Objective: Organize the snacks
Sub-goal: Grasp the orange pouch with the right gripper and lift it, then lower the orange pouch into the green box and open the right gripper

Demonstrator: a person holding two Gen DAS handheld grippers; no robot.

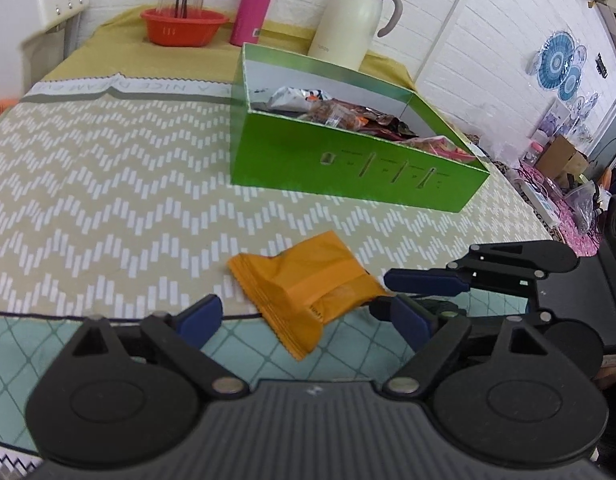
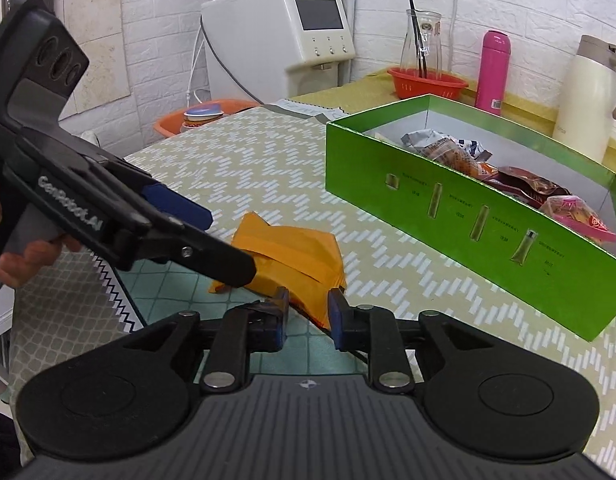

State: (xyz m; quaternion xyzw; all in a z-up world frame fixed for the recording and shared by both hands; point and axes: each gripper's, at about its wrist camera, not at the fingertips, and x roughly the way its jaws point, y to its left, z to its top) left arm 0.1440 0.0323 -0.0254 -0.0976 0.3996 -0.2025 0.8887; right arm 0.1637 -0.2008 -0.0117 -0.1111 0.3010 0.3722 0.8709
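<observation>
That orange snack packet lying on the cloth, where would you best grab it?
By a crimped end seam, coming in low from the table's near edge. The orange packet lies flat and puffy in the middle; its thin sealed edge pointing toward the right gripper fits narrow jaws.

Count on the bench: 1 loose packet, 1 box

1 orange snack packet (image 1: 308,288) at the bench's near edge; 1 green box (image 1: 348,164) further in, several wrapped snacks (image 2: 508,176) inside, exact number unclear. Far edge: 1 red basket (image 1: 183,26), 1 glass carafe (image 2: 423,42), 1 pink bottle (image 1: 255,4), 1 cream jug (image 1: 354,14). 2 tongs: left tongs (image 1: 308,314), right tongs (image 2: 308,312).
</observation>
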